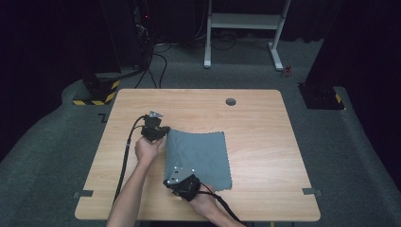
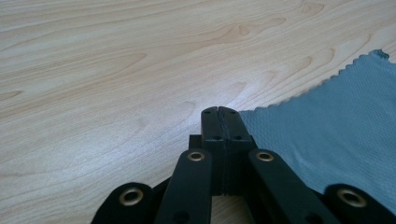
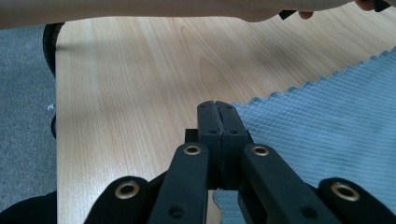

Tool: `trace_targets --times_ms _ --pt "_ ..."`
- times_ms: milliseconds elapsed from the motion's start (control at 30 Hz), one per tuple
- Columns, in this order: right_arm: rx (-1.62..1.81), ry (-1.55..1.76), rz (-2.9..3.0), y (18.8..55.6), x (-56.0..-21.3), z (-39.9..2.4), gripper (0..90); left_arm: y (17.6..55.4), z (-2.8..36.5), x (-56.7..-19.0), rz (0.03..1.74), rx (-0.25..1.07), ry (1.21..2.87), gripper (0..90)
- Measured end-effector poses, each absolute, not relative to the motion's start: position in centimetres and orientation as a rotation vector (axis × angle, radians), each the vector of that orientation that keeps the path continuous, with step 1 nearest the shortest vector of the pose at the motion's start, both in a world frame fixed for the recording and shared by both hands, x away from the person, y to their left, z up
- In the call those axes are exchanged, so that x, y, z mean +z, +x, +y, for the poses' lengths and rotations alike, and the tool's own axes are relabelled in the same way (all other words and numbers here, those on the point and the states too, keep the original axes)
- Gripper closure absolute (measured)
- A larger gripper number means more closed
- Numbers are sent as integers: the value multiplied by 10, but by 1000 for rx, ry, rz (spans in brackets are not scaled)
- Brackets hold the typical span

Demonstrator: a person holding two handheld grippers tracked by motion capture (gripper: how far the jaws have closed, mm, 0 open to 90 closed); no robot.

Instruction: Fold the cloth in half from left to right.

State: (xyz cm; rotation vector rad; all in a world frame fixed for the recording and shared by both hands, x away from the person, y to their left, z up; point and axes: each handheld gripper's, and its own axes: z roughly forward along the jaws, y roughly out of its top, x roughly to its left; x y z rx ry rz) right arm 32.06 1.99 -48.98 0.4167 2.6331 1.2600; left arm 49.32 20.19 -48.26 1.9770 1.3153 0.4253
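I saw the grey cloth [image 1: 198, 158] lying flat near the middle of the bench [image 1: 265, 156], toward its near edge: a finely woven, diamond-textured square with zigzag-cut edges. My left gripper [image 1: 163, 134] sat at the cloth's far left corner, jaws pressed together on that corner. My right gripper [image 1: 168, 182] had its jaws clamped on the near left corner.
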Motion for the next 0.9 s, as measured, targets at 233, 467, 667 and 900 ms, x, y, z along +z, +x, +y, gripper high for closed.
trace_targets --times_ms 233,467,667,900 --pt "1265 480 2619 323 -494 -2 900 501 170 -494 1283 422 2036 900" --pt "1242 542 2594 323 -499 -29 900 506 147 -498 1251 426 2086 900" --pt "1252 631 2563 324 -503 -54 900 508 132 -496 1223 430 2108 900" --pt "1222 661 2549 322 -507 -74 900 509 118 -502 1207 427 2131 900"
